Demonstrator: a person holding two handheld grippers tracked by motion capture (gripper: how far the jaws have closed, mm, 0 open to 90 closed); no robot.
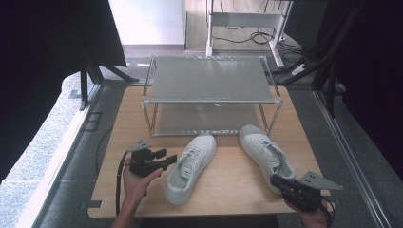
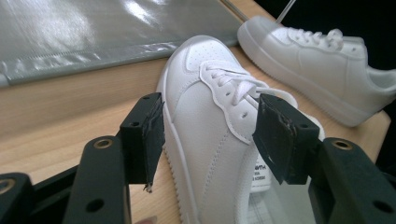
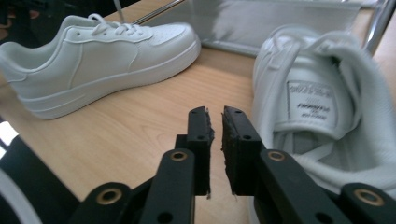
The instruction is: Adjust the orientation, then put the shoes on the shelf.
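1. On the light wooden table (image 1: 228, 185), we see the left gripper (image 2: 208, 135) spread wide astride the left white leather sneaker (image 2: 210, 121).
2. Right gripper (image 3: 215, 135) nearly pressed together, empty, just beside the right white sneaker (image 3: 322, 98).

The person's left hand (image 1: 135, 183) came in from the bottom edge and held the left gripper (image 1: 172, 158) level, its jaws spread wide apart and pointing toward the right gripper's side. The right hand (image 1: 311, 217) held the right gripper (image 1: 275, 180) low at the near edge, its jaws almost closed with a thin gap between them, pointing forward and toward the left gripper.
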